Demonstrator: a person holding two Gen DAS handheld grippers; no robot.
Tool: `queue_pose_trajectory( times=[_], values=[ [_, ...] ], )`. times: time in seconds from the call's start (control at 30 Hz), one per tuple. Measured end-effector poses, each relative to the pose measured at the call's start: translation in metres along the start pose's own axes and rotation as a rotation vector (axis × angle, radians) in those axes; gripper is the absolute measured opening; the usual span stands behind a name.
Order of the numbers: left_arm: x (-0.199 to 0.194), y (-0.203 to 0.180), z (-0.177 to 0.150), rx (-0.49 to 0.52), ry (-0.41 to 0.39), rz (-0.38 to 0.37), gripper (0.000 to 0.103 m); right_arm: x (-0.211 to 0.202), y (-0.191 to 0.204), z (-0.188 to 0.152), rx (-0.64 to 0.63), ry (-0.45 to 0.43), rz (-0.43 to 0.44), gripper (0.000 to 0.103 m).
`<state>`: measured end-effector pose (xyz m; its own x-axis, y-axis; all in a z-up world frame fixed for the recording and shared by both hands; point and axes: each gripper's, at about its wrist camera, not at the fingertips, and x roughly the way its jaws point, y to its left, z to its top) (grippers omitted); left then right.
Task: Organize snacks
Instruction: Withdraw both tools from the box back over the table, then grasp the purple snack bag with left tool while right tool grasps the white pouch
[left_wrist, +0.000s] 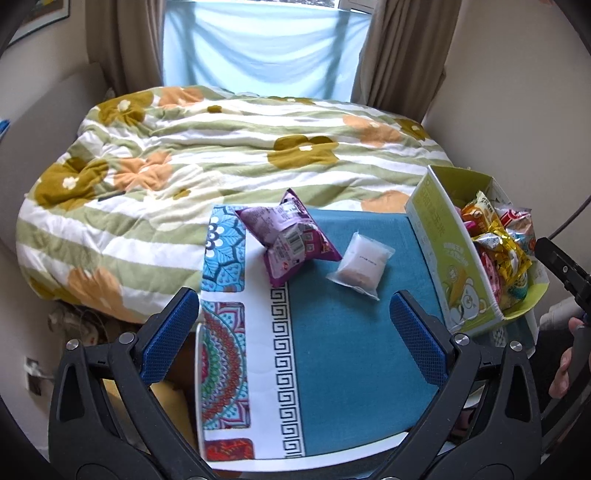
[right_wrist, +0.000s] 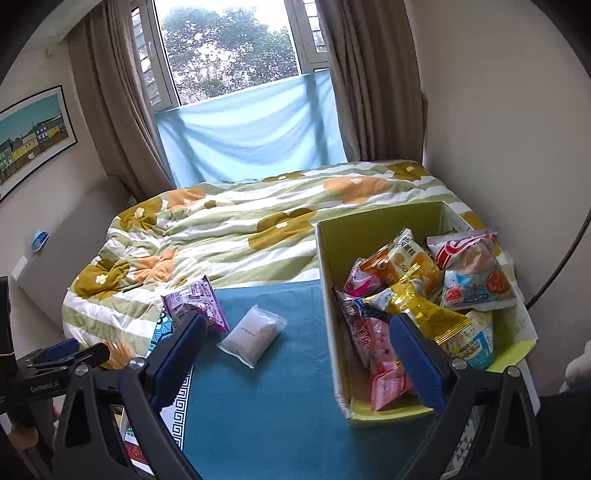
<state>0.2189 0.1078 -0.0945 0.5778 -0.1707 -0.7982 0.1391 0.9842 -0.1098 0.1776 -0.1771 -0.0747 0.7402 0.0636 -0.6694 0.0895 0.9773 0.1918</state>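
Note:
A purple snack bag (left_wrist: 291, 242) and a small clear packet (left_wrist: 360, 266) lie on the blue tablecloth (left_wrist: 351, 350); both also show in the right wrist view, the purple bag (right_wrist: 195, 302) and the packet (right_wrist: 253, 334). A green cardboard box (left_wrist: 448, 254) at the right holds several snack packets (right_wrist: 424, 295). My left gripper (left_wrist: 293, 338) is open and empty, near side of the two loose snacks. My right gripper (right_wrist: 295, 356) is open and empty, its right finger over the box's (right_wrist: 338, 332) near end.
A bed with a floral striped quilt (left_wrist: 221, 147) lies just behind the table. A window with brown curtains (right_wrist: 369, 92) is beyond. The wall is close on the right. The left gripper's body shows in the right wrist view (right_wrist: 44, 365).

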Motion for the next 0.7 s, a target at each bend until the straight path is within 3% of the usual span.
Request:
queue_pose_trajectory(
  times=[0.3, 0.5, 0.7],
  values=[
    [0.065, 0.032, 0.045, 0.215, 0.065, -0.063, 0.102, 0.053, 0.055, -0.014, 0.1, 0.043, 0.019, 0.099],
    [0.109, 0.005, 0.056, 0.466, 0.077, -0.049, 0.102, 0.109, 0.072, -0.022, 0.087, 0.151, -0.011, 0.099],
    [0.157, -0.024, 0.056, 0.66, 0.158, -0.033, 0.102, 0.158, 0.065, -0.031, 0.125, 0.24, -0.032, 0.099]
  ],
)
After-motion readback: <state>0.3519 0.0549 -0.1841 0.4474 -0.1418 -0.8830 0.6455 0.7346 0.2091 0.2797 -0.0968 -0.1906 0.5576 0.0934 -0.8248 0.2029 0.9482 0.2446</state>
